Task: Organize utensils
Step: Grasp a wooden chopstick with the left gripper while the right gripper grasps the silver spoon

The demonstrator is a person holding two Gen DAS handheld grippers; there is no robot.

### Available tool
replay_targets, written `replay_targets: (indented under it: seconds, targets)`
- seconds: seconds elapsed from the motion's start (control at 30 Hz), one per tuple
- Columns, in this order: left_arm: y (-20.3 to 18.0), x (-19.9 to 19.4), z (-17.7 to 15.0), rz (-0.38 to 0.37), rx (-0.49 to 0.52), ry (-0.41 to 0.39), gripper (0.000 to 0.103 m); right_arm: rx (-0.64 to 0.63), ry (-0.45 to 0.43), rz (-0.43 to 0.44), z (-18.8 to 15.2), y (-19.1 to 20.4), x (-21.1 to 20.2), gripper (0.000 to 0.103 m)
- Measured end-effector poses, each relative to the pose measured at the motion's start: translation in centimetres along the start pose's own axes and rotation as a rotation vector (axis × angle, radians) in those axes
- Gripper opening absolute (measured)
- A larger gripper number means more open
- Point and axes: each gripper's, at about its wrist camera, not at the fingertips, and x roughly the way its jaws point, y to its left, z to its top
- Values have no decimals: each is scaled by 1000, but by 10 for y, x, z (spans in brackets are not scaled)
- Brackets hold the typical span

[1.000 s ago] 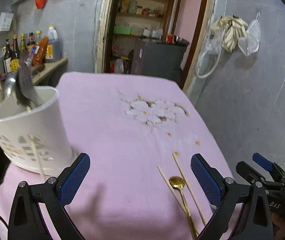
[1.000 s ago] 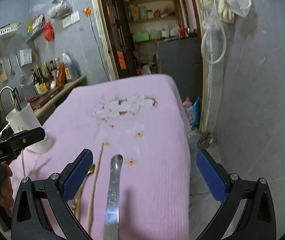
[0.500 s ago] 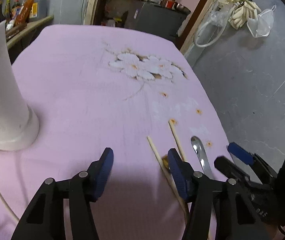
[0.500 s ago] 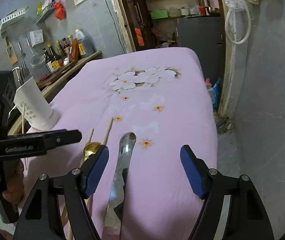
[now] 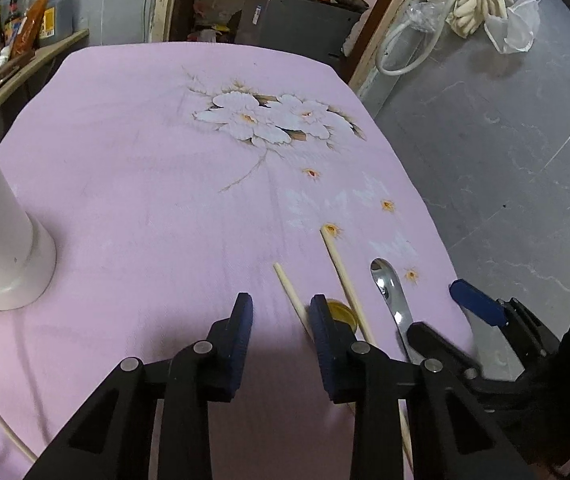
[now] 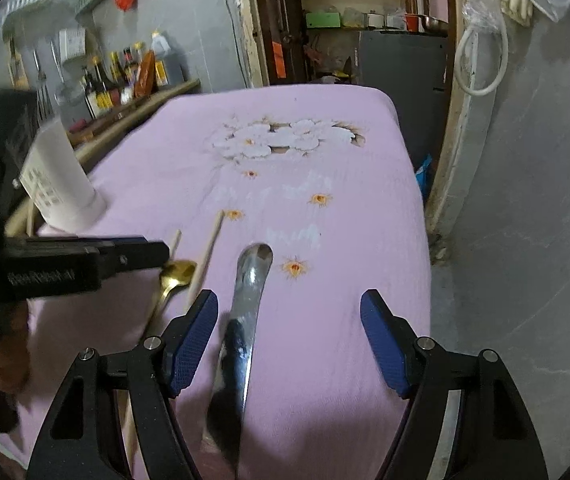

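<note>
Nearest the lens in the left wrist view, the left gripper (image 5: pixel 279 314) has dropped toward the pink cloth and its jaws have just been closing — narrowed to a slim gap, yet nothing sits between the pads. The nearer chopstick (image 5: pixel 291 294) runs under the right-hand pad rather than into the gap, so no grip is made. Just beside it lies the gold spoon (image 5: pixel 341 310), its bowl half hidden behind that pad, then the second chopstick (image 5: pixel 345 276), then the steel spoon (image 5: pixel 391 292); all rest flat on the worktop (image 5: pixel 145 200) close to its near right edge. In the right wrist view the right gripper (image 6: pixel 289 332) has likewise come lower than a second ago, and its jaws have drawn in from full spread to a moderate opening and now stand either side of the steel spoon's handle without touching it — open, nothing held. The judgement is that both tools have shifted from approach to pick-up, the right better lined up than the left, which looks offset to the left of its target. Further off, the white utensil holder (image 6: pixel 61 184) stands at the left edge of the worktop, well apart from the loose pieces; four items appear to remain for transfer. Beyond that, a shelf of bottles (image 6: pixel 125 76) lines the wall.
</note>
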Motion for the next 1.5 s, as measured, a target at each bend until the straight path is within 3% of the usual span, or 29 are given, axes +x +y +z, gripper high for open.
replay_targets:
  seconds: [0.17, 0.27, 0.43, 0.47, 0.6, 0.8, 0.9, 1.07, 1.17, 1.2, 1.27, 1.5]
  targets:
    - [-1, 2, 0, -21, -2, 15, 21, -77, 42, -101, 0, 15, 5, 67]
    - [-3, 3, -1, -42, 0, 34, 18, -84, 39, -146, 0, 16, 2, 58]
    - [-3, 7, 3, -65, -3, 61, 17, -60, 28, -203, -1, 10, -5, 30]
    - [-4, 8, 5, -70, 0, 67, 17, -47, 28, -201, -1, 6, -6, 30]
    - [-6, 12, 9, -98, 15, 88, 17, -16, 35, -146, 4, -7, 0, 30]
    - [-6, 14, 10, -115, -18, 89, 17, 162, 55, 51, 18, -43, 11, 30]
    - [-7, 17, 12, -122, -27, 91, 17, 215, 68, 109, 21, -52, 17, 30]
    - [-15, 21, 19, -100, -7, 110, 17, 149, 129, 65, 31, -38, 30, 30]
    - [-19, 21, 22, -82, 5, 112, 17, 137, 147, 6, 36, -33, 34, 17]
    - [-19, 21, 22, -74, 5, 110, 12, 138, 148, -6, 36, -34, 32, 16]
    - [-19, 21, 22, -56, 2, 104, 9, 201, 143, 25, 35, -44, 30, 12]
    - [-6, 19, 25, -107, -65, 128, 8, 305, 135, 140, 36, -59, 23, 4]
